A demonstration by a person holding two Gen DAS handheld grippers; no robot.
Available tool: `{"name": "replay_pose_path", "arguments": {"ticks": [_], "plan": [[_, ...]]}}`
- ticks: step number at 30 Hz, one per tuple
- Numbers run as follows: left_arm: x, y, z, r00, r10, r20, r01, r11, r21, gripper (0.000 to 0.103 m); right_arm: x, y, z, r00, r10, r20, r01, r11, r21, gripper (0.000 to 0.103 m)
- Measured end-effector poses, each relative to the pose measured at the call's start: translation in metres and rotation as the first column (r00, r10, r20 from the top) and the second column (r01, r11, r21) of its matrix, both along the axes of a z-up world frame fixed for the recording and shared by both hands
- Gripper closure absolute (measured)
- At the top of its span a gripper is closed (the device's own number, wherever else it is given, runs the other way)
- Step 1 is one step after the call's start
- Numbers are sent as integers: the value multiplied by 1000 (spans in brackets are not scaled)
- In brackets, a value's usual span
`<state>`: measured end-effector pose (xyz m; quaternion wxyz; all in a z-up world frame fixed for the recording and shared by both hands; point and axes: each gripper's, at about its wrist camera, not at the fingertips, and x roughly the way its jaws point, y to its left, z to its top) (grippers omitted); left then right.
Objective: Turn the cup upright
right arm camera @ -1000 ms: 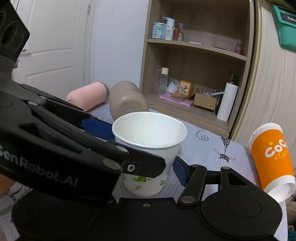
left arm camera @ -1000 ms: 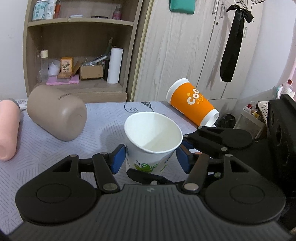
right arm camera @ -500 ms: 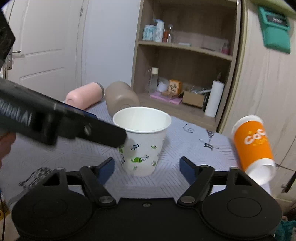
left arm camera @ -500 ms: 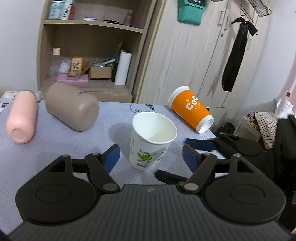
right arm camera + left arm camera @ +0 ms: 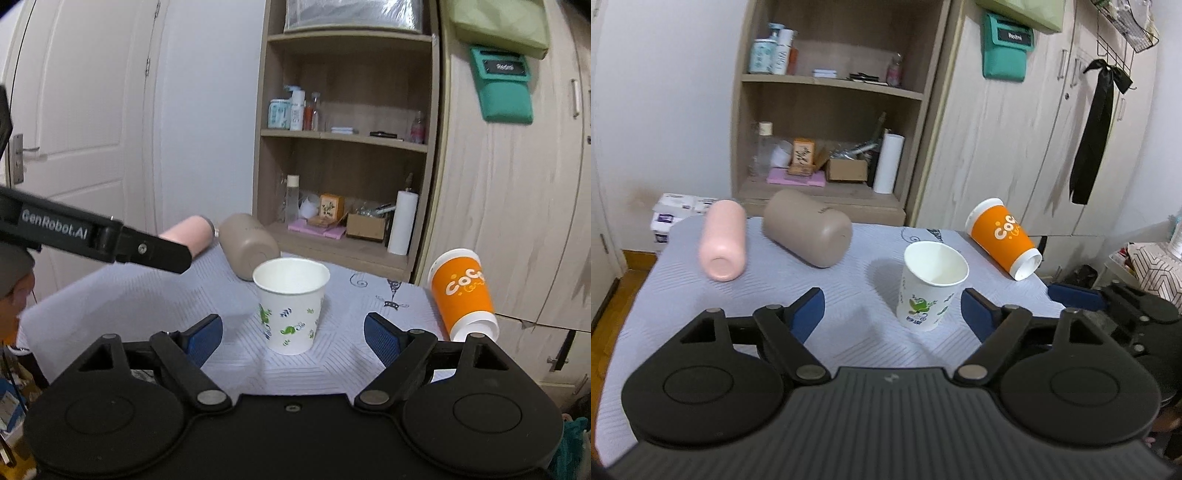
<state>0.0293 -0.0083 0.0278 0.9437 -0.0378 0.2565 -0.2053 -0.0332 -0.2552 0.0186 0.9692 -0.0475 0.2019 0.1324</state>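
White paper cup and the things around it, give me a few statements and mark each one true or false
1. The white paper cup stands upright on the table, mouth up. True.
2. The right tongs are shut on the white paper cup. False: they are open, with the cup standing clear beyond the pads.
3. The orange cup stands upright. False: it is tipped over at the table's edge.
4. The pink bottle and the beige tumbler both lie on their sides. True.
5. The left tongs are open and hold nothing. True.
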Motion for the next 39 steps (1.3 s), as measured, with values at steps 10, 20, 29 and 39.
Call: {"name": "replay_pose_path", "arguments": {"ticks": [10, 20, 29, 39], "plan": [[-24, 17, 4, 997, 77, 7, -77, 996, 47, 16, -31, 12, 25, 997, -72, 21, 72, 997, 4, 16], [-36, 21, 8, 996, 91, 0, -91, 994, 64, 13, -45, 15, 32, 988, -147, 43, 147, 989, -8, 4], [-39, 18, 8, 993, 114, -1, -114, 989, 97, 0, -47, 19, 31, 984, -174, 33, 175, 984, -26, 0], [-36, 19, 7, 988, 146, -44, -139, 981, 135, 0, -42, 15, 30, 972, -233, -5, 233, 972, -19, 0]]}}
